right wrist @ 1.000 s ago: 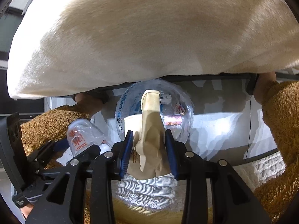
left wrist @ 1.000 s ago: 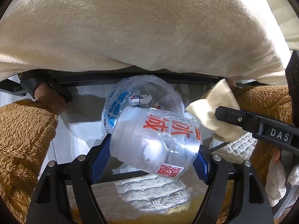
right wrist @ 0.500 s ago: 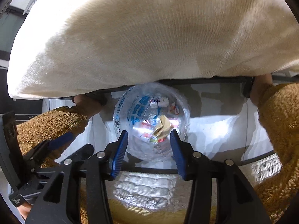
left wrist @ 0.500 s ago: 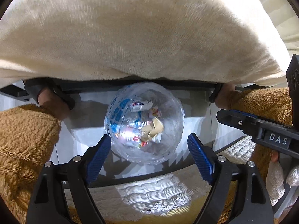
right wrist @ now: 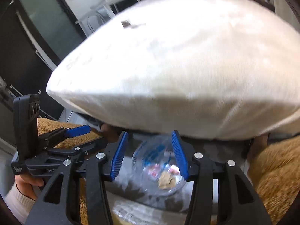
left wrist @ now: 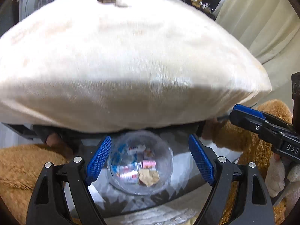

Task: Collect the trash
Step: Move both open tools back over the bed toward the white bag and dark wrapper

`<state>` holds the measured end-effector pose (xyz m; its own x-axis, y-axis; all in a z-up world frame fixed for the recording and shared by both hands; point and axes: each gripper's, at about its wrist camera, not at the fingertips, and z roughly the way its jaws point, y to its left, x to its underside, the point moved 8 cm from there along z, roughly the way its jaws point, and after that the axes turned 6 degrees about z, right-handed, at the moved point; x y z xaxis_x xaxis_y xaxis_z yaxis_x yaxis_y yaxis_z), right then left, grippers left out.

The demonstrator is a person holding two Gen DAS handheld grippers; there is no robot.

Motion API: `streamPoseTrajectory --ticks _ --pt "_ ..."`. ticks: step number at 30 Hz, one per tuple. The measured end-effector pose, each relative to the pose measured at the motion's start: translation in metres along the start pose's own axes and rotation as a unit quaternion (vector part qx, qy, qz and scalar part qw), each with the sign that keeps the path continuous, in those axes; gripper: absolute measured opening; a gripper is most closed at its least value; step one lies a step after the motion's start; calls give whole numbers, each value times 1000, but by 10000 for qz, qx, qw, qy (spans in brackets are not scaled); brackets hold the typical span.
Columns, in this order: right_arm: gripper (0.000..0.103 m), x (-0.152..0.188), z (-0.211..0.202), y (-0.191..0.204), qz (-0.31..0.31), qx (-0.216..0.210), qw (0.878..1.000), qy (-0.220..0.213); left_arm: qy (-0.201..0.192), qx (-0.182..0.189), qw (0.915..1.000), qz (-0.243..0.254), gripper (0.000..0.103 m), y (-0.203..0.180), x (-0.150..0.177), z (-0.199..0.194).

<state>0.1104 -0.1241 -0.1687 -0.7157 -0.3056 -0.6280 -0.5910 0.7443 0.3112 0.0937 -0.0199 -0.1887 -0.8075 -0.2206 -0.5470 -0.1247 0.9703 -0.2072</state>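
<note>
A round clear trash bin with a blue-printed bag liner stands on the floor below both grippers. A crumpled brown paper and wrappers with red print lie inside it. In the right wrist view the bin and the paper are blurred. My left gripper hangs above the bin, open wide, with nothing between its blue pads. My right gripper is also open and empty, its jaws narrower. A small dark scrap lies on the cream cushion.
The big cream cushion bulges over the bin's far side. Brown plush fabric flanks the bin left and right. My right gripper shows at the left view's right edge. Dark furniture and curtains stand behind.
The plastic bottle left my left gripper and the brown paper left my right; both now lie in the bin. Both grippers opened, rose and tilted up, showing more of the room.
</note>
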Motion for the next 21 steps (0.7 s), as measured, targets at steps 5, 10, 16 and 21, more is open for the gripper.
streamPoseTrajectory --ticks 5,10,16,21 --pt "55 -37 -12 7 -548 38 9968 -586 -625 -210 9975 255 82 13 -36 -25" --pt "61 -78 -6 11 -944 -20 9918 -866 -1141 -279 9930 160 82 42 -73 -42" --pt "72 -128 16 23 -1106 -165 9895 -919 -1487 -300 9881 245 82 73 -122 -48" --pt "76 -164 48 30 -1316 -120 9870 -916 -1618 -73 9868 30 82 100 -157 -40"
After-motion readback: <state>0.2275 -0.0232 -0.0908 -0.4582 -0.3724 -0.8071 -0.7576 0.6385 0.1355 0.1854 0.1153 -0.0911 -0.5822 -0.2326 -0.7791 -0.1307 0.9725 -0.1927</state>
